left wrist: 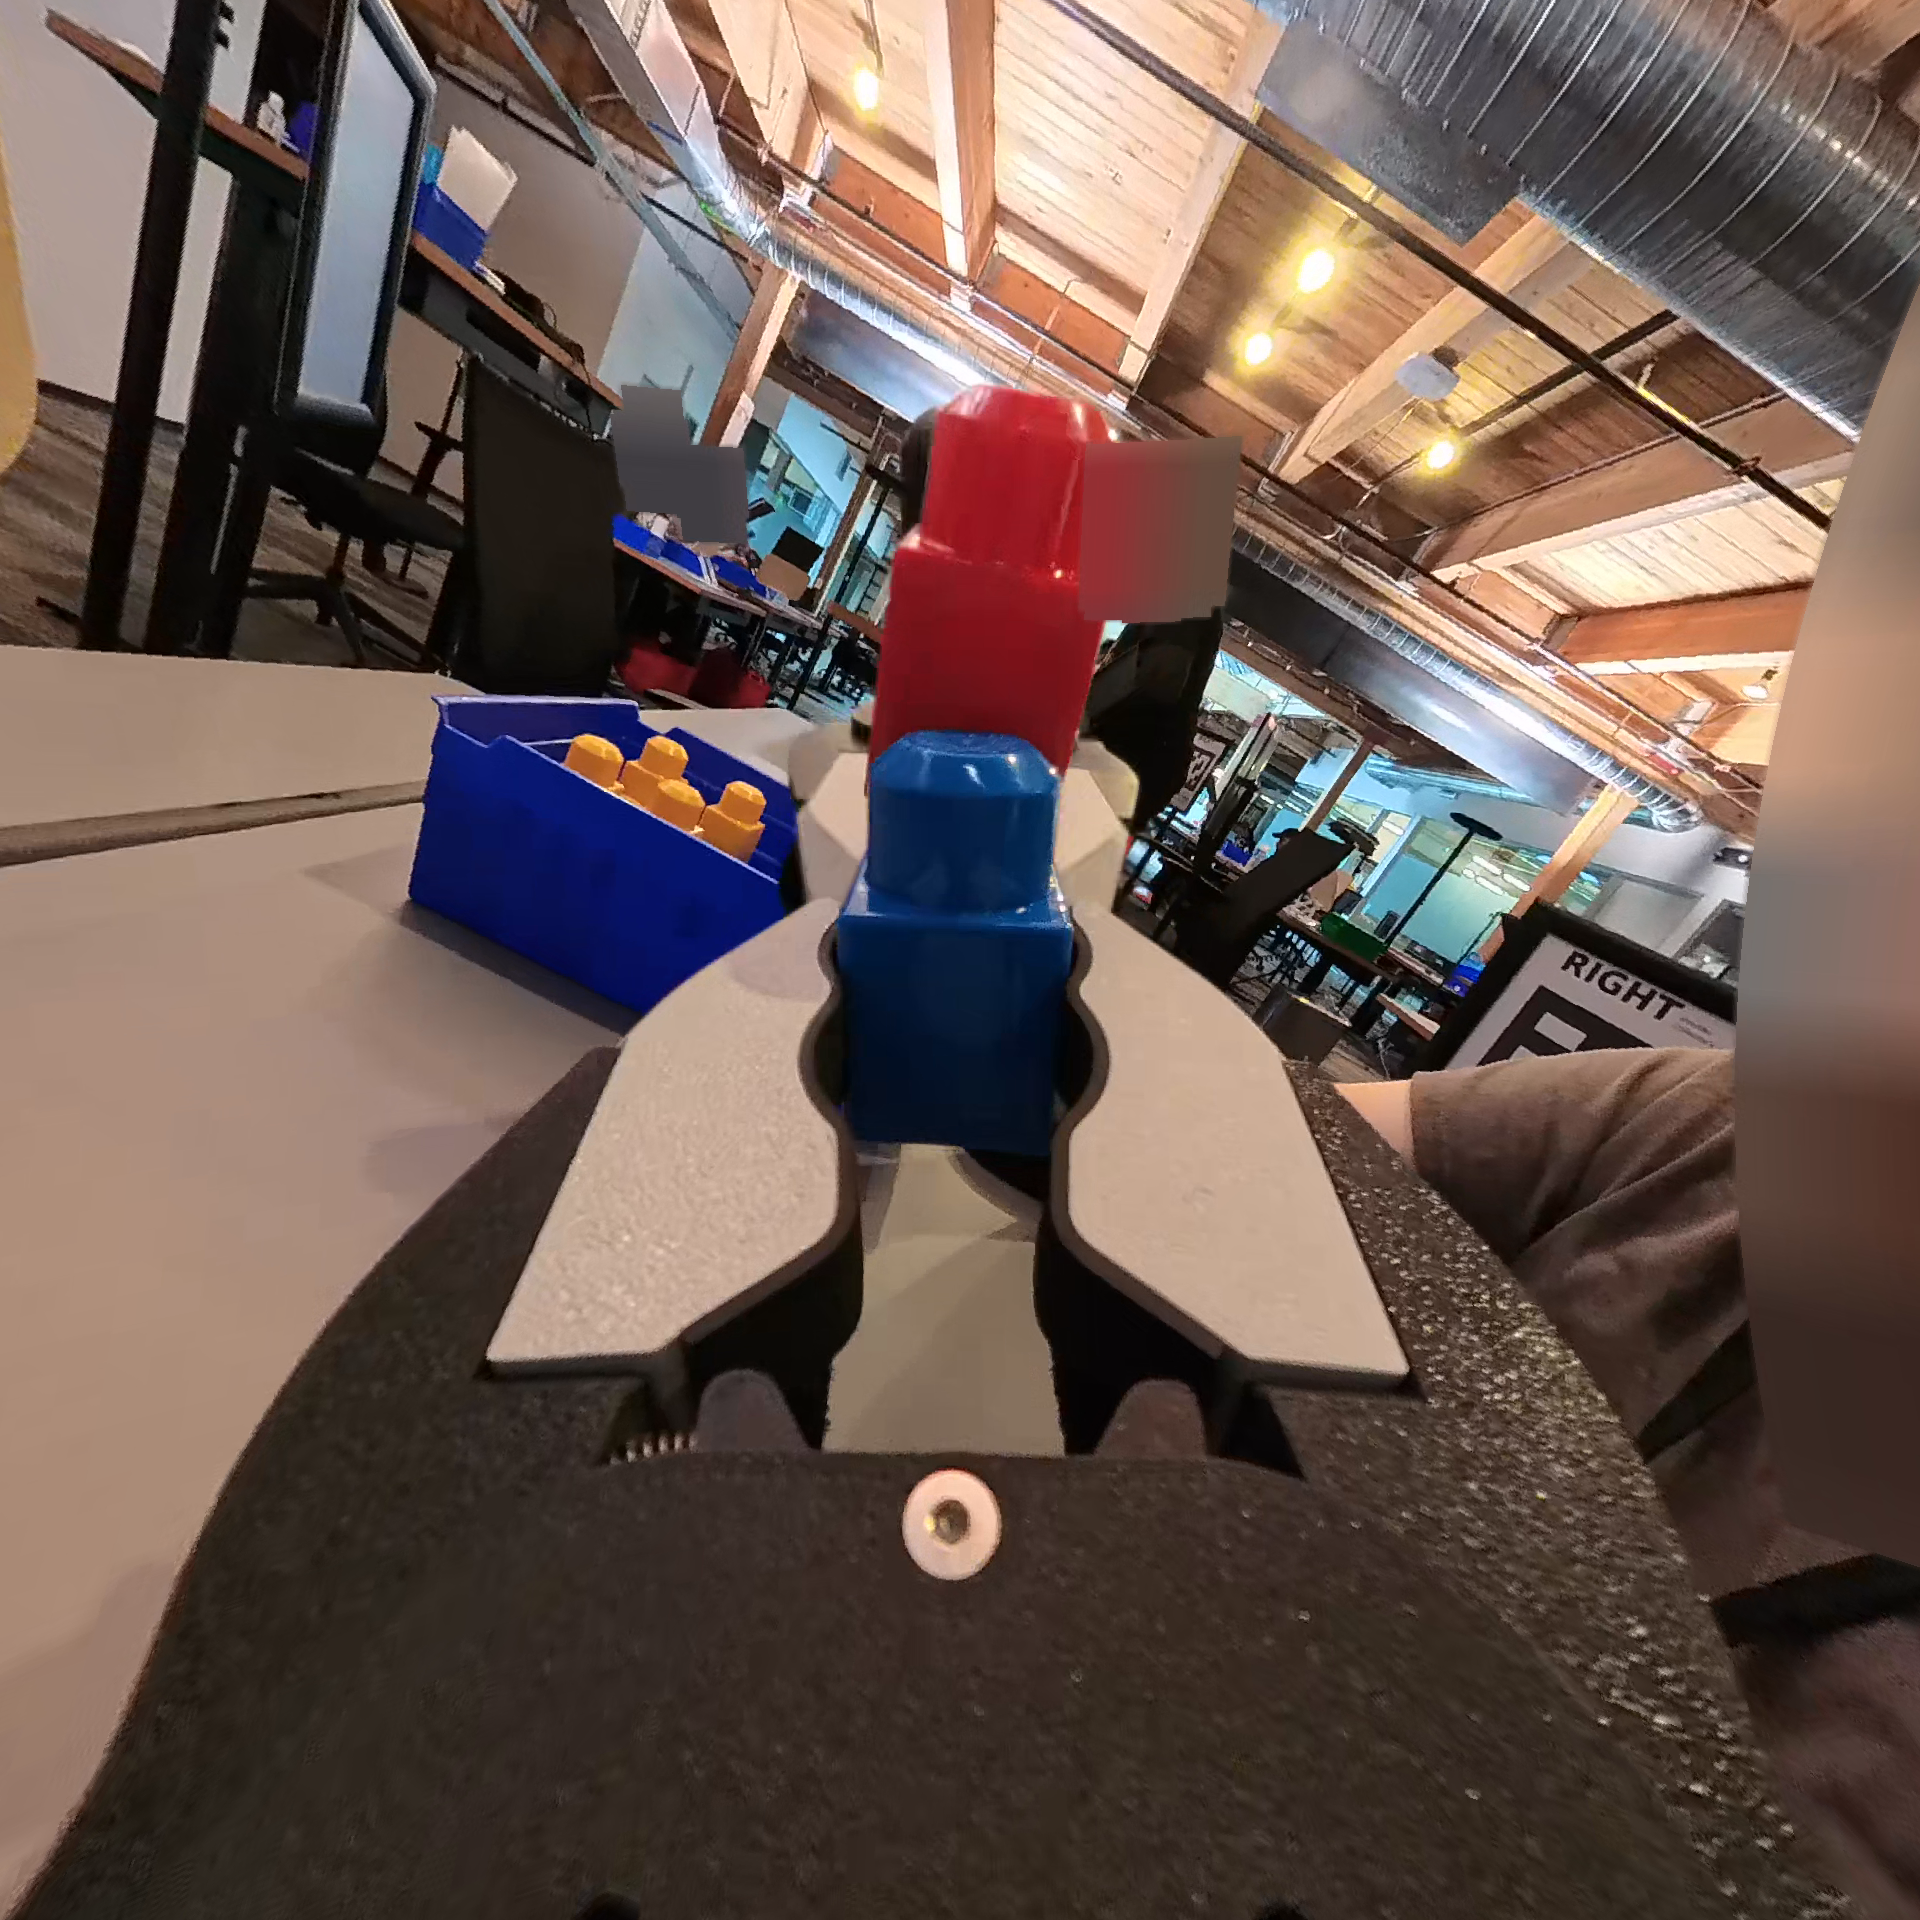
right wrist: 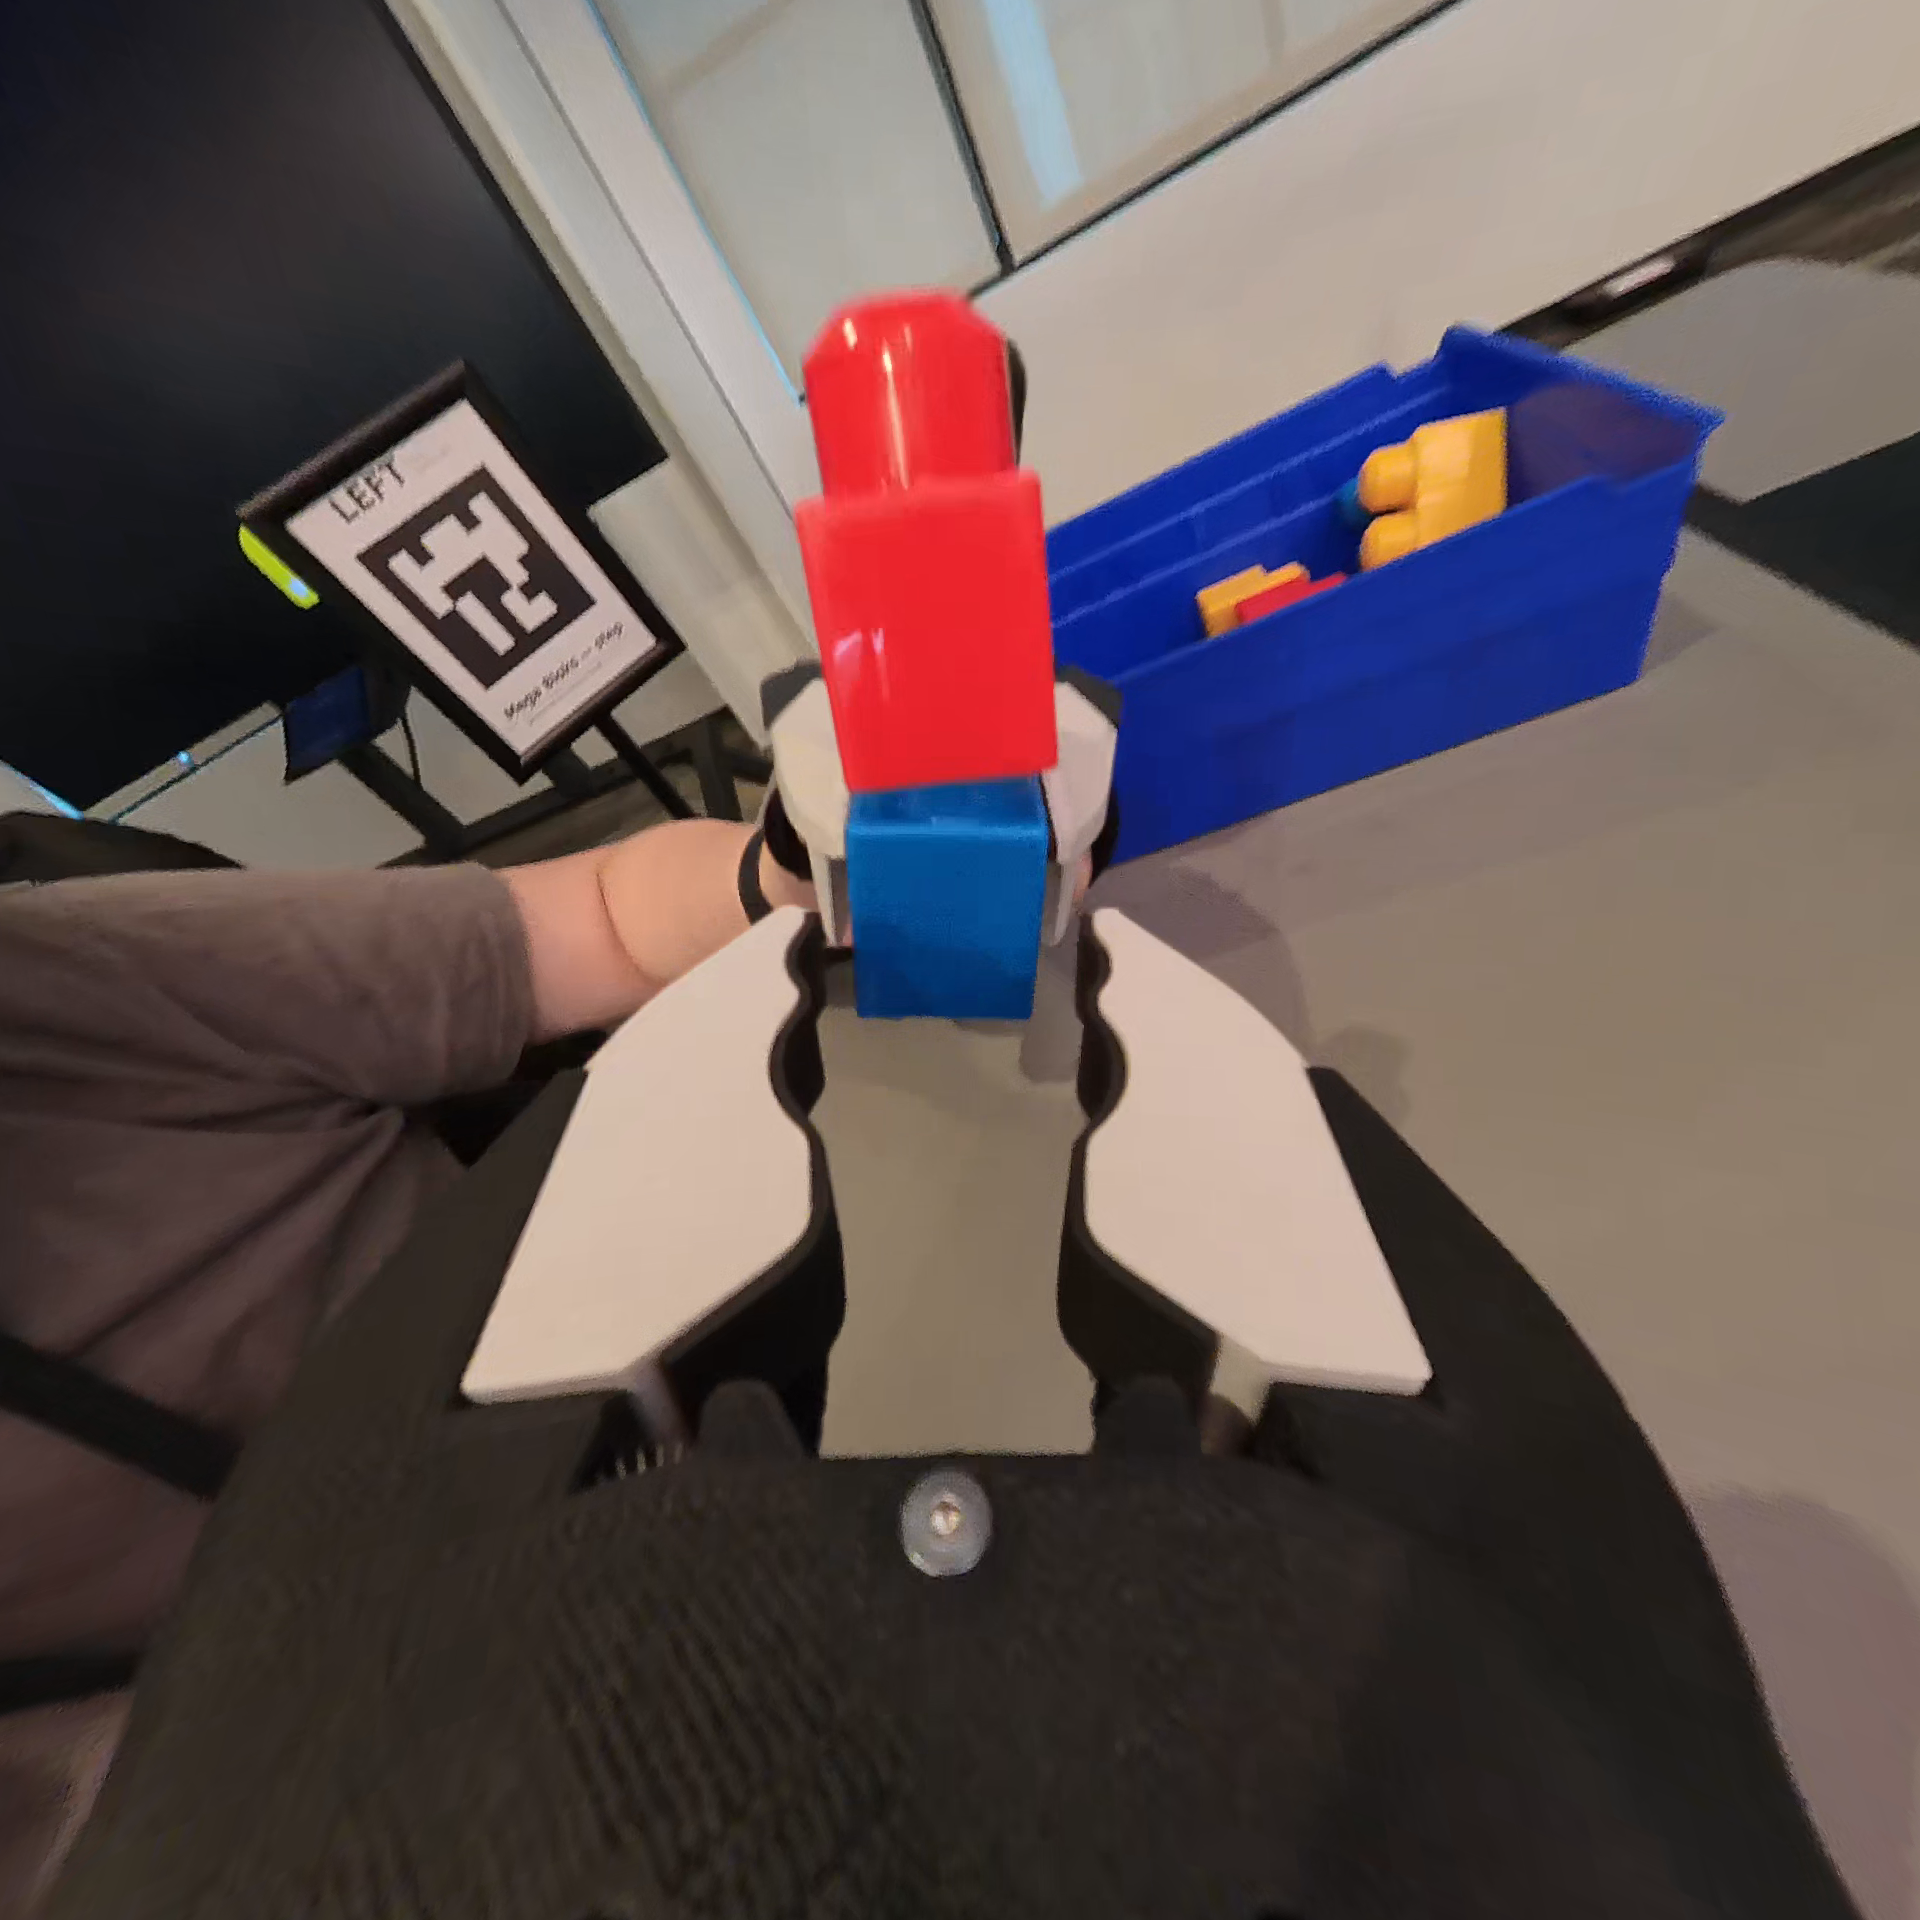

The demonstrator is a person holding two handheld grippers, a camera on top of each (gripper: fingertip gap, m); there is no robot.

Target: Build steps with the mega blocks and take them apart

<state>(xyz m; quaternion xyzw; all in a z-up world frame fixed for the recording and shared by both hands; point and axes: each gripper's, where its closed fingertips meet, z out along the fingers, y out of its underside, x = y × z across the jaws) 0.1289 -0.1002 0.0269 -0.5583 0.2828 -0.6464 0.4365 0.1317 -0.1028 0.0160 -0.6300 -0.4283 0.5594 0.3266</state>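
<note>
The left tongs [left wrist: 951,1029] are clamped on a blue block [left wrist: 956,997]. A red block [right wrist: 925,582] sits atop its far half, so a two-level step exists w/ the blue stud left bare. The right tongs [right wrist: 945,997] stand apart, tips just short of the blue block's near end, gripping nothing. Judged approx. mid-task: either more steps get added or pulling apart is about to start. Spare yellow blocks [right wrist: 1439,488] lie in a blue bin [right wrist: 1403,665] beyond the tongs on a plain grey bench [right wrist: 1455,987]. Room: open workshop, timber ceiling, silver ducts, desks.
</note>
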